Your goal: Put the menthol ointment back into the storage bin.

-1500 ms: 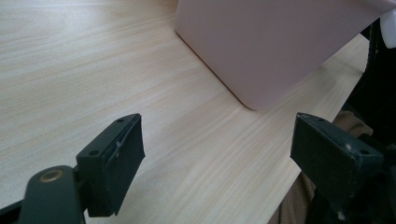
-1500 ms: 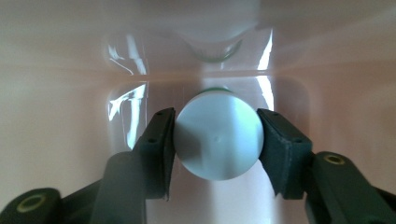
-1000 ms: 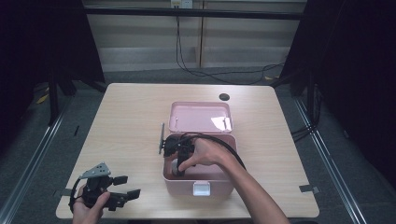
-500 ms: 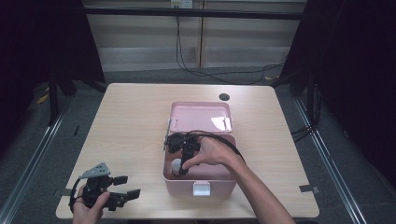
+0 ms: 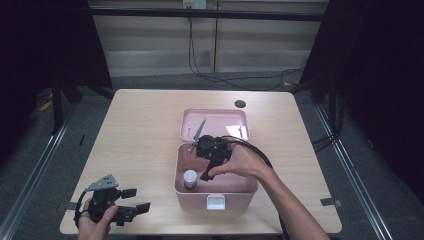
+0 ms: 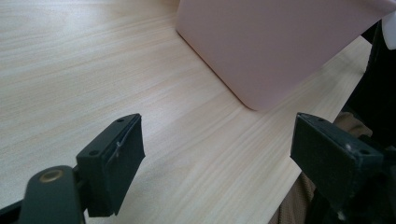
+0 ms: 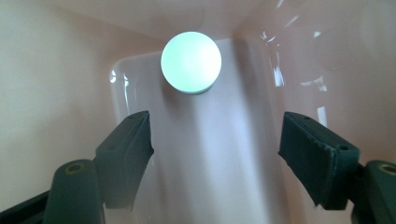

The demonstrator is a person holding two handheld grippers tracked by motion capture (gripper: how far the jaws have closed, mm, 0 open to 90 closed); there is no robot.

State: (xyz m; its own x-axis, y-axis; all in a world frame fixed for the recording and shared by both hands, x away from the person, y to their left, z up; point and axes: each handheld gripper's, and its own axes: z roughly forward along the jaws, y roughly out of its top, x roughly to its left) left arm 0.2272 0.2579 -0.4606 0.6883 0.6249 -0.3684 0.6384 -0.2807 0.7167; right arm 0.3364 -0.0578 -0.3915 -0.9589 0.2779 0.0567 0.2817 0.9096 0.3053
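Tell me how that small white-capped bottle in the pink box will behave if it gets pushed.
The bottle stands upright on the pink box's glossy floor, so it would probably slide. It looks narrow for its height, so a nudge near the round cap could tip it. Once on its side, it would likely roll.

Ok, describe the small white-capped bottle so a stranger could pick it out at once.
On the table stands an open pink box with its lid tipped back. The bottle stands upright in the box's front left corner, beside the right gripper. Its round white cap is the one pale thing inside the pink box.
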